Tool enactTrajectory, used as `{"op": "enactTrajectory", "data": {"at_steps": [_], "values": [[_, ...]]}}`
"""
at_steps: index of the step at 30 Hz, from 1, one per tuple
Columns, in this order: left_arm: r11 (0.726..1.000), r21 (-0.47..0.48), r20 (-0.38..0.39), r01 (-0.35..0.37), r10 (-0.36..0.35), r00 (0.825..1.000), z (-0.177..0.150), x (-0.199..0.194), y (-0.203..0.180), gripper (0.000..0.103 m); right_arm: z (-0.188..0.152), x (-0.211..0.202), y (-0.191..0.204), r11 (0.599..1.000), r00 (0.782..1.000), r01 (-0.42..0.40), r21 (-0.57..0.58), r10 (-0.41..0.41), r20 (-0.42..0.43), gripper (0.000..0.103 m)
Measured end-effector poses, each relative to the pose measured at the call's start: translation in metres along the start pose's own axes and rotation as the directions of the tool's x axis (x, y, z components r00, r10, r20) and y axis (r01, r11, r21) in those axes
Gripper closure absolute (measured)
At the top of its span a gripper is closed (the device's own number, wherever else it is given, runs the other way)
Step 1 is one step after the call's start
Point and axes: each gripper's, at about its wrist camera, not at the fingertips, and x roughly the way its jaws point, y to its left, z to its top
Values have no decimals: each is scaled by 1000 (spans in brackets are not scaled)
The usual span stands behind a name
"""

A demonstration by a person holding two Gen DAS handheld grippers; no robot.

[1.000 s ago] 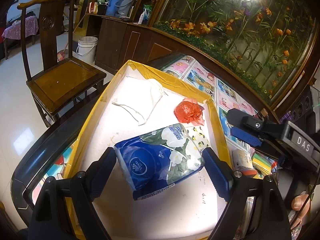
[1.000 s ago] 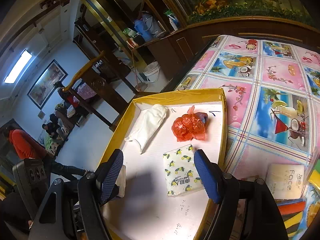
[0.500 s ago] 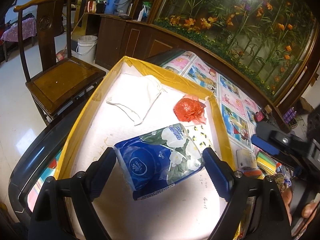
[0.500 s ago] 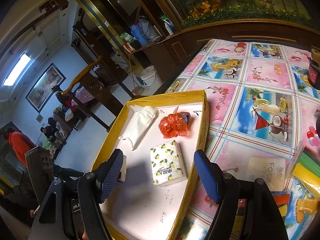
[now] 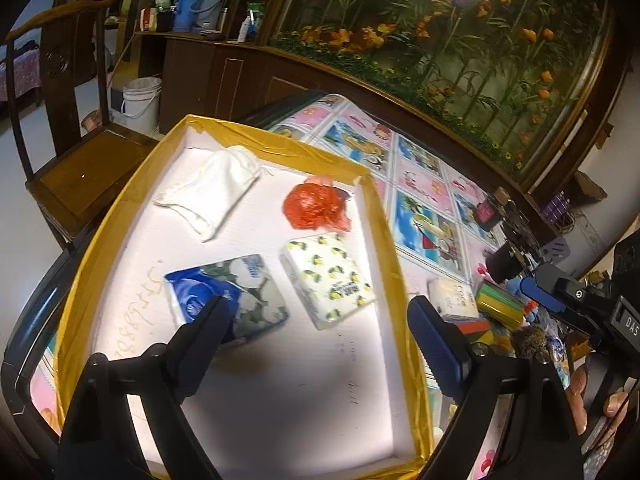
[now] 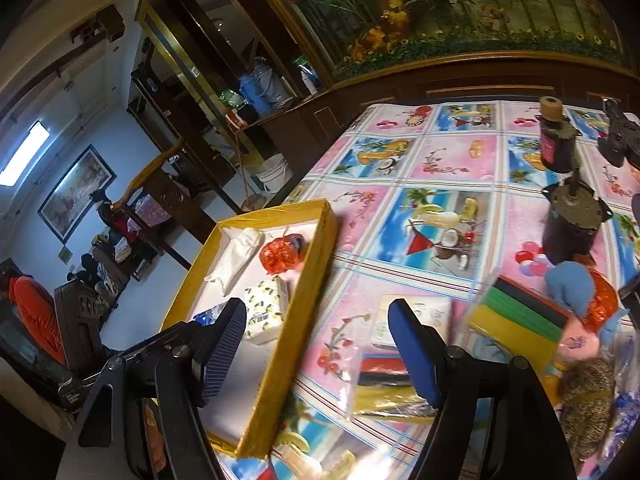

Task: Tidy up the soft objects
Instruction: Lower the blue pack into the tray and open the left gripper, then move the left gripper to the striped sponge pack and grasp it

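A yellow-rimmed tray (image 5: 384, 216) with a white floor holds a white cloth pouch (image 5: 212, 196), a crumpled red plastic bag (image 5: 314, 208), a lemon-print tissue pack (image 5: 328, 280) and a blue floral tissue pack (image 5: 228, 292). The blue pack lies flat on the tray floor, partly behind my left gripper's left finger (image 5: 204, 328). My left gripper (image 5: 318, 312) hangs over the tray, its jaws opening, the pads touching nothing. My right gripper (image 6: 316, 320) is open and empty above the tray's right rim (image 6: 308, 308) and the tablecloth. It also shows at the right (image 5: 560, 296).
On the patterned tablecloth (image 6: 440, 168) right of the tray lie a white tissue pack (image 6: 416, 316), a stack of coloured sponges (image 6: 516, 312), a blue knitted piece (image 6: 572, 284) and two dark bottles (image 6: 572, 228). A wooden chair (image 5: 80, 168) stands left of the table.
The blue floral pack has left my left gripper's fingers and now lies on the tray floor beside the lemon pack. My right gripper has swung right, out of the tray, toward the items on the tablecloth.
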Motion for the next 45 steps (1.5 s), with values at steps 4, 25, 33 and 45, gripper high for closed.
{"op": "enactTrajectory", "data": {"at_steps": [4, 25, 33, 45], "values": [[995, 72, -18, 63, -62, 998, -7, 3, -38, 11, -10, -27, -33, 998, 999, 33, 51, -34, 23, 25], [958, 280, -241, 67, 3, 971, -30, 117, -162, 8, -34, -91, -91, 985, 995, 17, 173, -34, 92, 21], [861, 478, -301, 175, -27, 953, -68, 80, -183, 7, -35, -97, -91, 985, 994, 15, 174, -34, 106, 20], [887, 451, -273, 103, 27, 961, -48, 119, -179, 7, -37, -94, -94, 983, 995, 8, 186, -26, 92, 20]]}}
